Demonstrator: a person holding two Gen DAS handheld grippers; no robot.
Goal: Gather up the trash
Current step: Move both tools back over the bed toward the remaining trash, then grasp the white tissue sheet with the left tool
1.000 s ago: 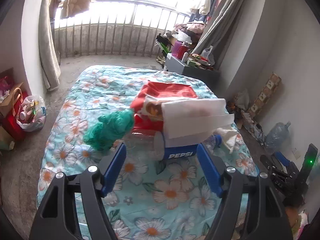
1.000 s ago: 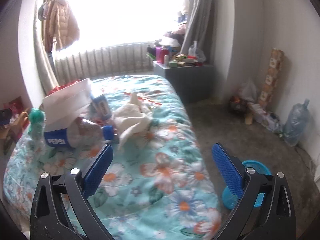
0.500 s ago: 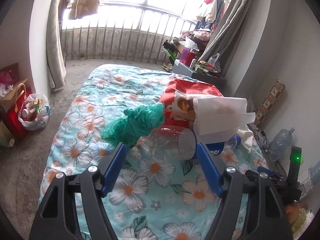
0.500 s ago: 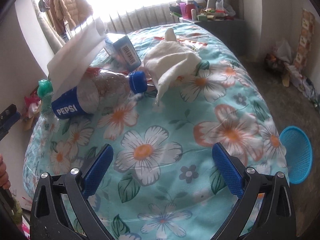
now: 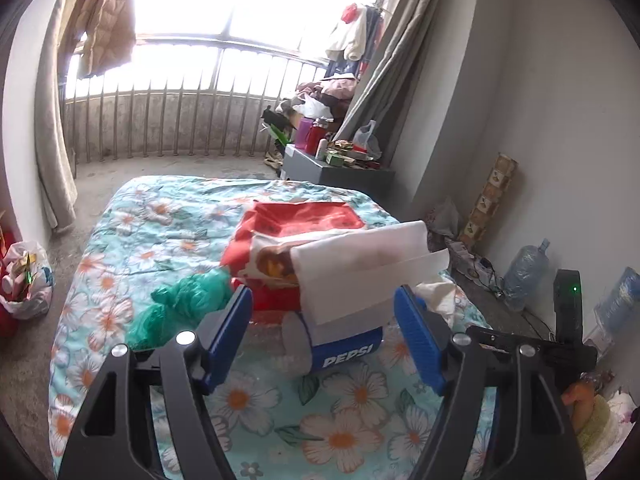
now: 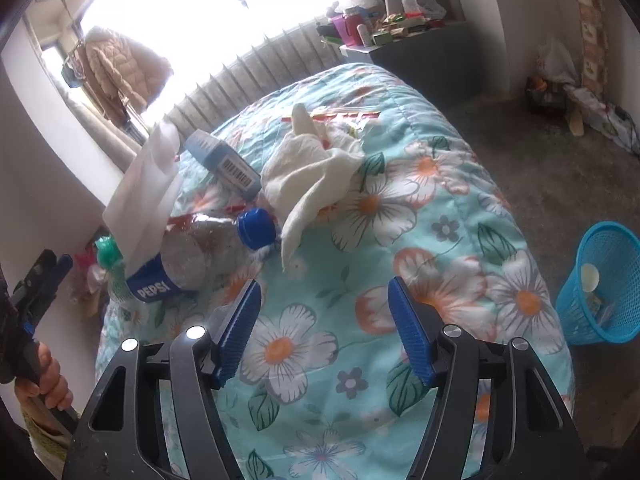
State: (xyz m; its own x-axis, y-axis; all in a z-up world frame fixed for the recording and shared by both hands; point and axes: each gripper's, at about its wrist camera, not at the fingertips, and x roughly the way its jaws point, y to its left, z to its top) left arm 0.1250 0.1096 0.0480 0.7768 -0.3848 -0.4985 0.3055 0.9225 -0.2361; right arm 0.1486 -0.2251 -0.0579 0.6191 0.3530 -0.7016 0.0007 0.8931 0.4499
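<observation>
A clear Pepsi bottle point(image 5: 340, 350) lies on its side on the floral bedspread point(image 5: 132, 240), with a white paper sheet point(image 5: 360, 272) draped over it. My left gripper point(image 5: 324, 336) is open and the bottle sits just ahead of its blue pads point(image 5: 228, 332), untouched. Behind it lie a red snack bag point(image 5: 296, 232) and a green plastic bag point(image 5: 180, 304). My right gripper point(image 6: 324, 320) hovers over bare bedspread point(image 6: 440, 208), its jaws closing on nothing. Beyond it are the bottle point(image 6: 188, 260), a crumpled white tissue point(image 6: 316, 172) and a small blue box point(image 6: 228, 164).
A blue mesh basket point(image 6: 604, 284) stands on the floor right of the bed, with some trash inside. A grey cabinet point(image 5: 336, 172) piled with clutter stands past the bed's far corner. A large water jug point(image 5: 524, 268) and cables line the right wall. A full bag point(image 5: 24, 280) sits on the floor left.
The right gripper tilted down toward the bed and its jaws narrowed; the blue basket came into view. The left gripper swung sideways, then back, with the bottle again framed between its pads.
</observation>
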